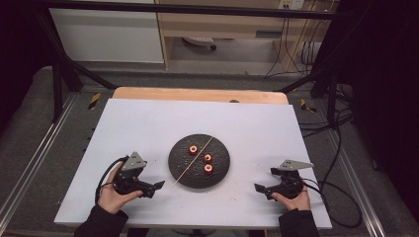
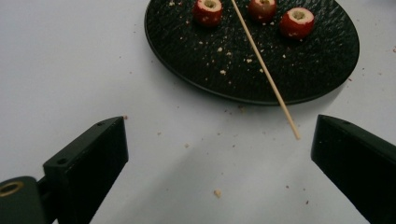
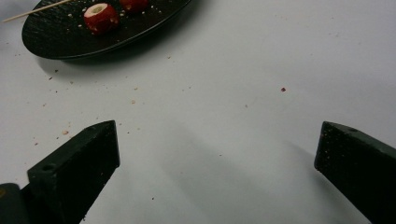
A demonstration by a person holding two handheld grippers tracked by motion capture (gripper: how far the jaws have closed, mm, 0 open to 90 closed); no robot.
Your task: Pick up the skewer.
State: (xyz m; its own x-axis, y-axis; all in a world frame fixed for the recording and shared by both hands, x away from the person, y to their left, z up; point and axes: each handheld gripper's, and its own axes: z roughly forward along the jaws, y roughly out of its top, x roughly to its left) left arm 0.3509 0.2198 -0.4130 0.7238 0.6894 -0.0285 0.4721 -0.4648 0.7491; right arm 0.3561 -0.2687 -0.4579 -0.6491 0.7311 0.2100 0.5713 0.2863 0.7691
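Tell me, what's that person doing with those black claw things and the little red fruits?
A person holds a gripper in each hand, the left gripper and the right gripper, both open and holding nothing. Between them sits a black plate with three cored red fruits and a wooden skewer lying across it, one end poking past the rim toward the left gripper. Crumbs dot the white table.

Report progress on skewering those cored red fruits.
Done: three cored fruit pieces sit on the black plate beside the wooden skewer. In hand: nothing; left gripper and right gripper rest open on the table. Left: all threading, seemingly.
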